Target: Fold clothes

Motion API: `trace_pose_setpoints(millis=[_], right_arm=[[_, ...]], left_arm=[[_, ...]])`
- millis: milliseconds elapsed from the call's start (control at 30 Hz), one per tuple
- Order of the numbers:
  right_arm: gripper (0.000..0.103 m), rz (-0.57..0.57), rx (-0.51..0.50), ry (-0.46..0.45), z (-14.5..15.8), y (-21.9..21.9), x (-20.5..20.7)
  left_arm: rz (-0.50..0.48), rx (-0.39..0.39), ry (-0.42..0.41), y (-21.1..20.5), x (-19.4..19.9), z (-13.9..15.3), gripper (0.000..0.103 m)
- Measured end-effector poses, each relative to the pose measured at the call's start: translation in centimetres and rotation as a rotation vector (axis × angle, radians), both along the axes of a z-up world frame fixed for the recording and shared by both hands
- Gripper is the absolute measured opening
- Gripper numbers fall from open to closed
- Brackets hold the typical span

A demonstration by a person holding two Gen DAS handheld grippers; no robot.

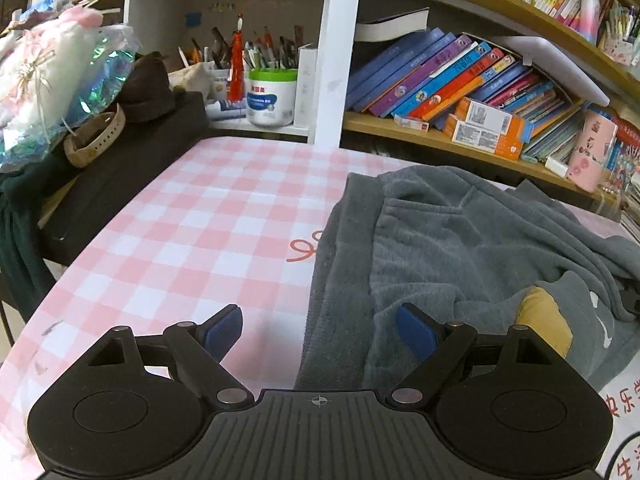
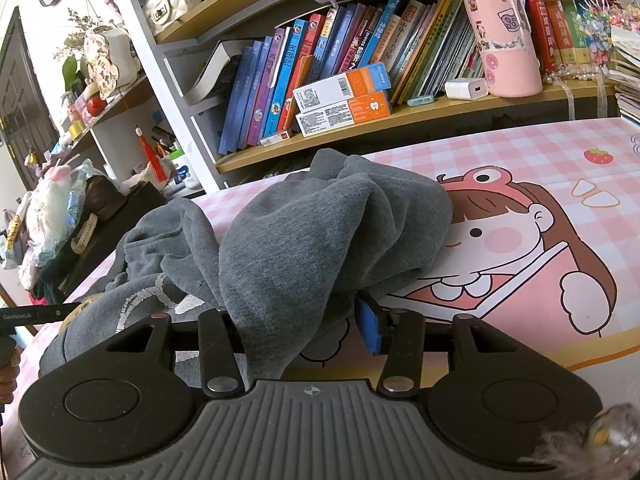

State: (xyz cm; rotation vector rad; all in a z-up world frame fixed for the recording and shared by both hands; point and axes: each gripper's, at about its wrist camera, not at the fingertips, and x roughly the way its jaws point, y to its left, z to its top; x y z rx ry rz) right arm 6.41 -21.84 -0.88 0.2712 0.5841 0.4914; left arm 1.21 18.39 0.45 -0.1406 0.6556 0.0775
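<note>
Sweatshirt [image 2: 320, 240], grey and still bunched, lies on the pink-checked bench [image 1: 192, 232] in front of a bookshelf [image 2: 360, 120], with one half heaped up and rumpled. The right gripper [image 2: 304, 324] has a thick fold of the grey cloth running between its jaws; the blue pad on one side sits against the fabric while the other is hidden under it, so I cannot tell whether it truly pinches. The left gripper [image 1: 320, 330] hangs with jaws spread wide and nothing in them, one pad over bare bench, the other over the garment's near edge. The task looks to be at an early stage: spreading or gathering the cloth before any real fold. Next, the left jaws need to settle on that edge and close.
</note>
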Motion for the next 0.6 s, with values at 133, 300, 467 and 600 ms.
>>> trace_pose_setpoints(millis=[133, 300, 467, 600], right_arm=[[0.045, 0.000, 0.000, -0.001, 0.0, 0.0, 0.0], [0.045, 0.002, -0.001, 0.000, 0.0, 0.0, 0.1], [0.045, 0.003, -0.002, -0.002, 0.0, 0.0, 0.0], [0.045, 0.005, -0.005, -0.006, 0.0, 0.1, 0.0]], left_arm=[[-0.007, 0.010, 0.010, -0.2, 0.2, -0.1, 0.087], [-0.018, -0.013, 0.016, -0.1, 0.0, -0.3, 0.086], [-0.017, -0.036, 0.043, -0.1, 0.7, -1.1, 0.075], [-0.045, -0.058, 0.044, -0.4, 2.0, -1.0, 0.054]])
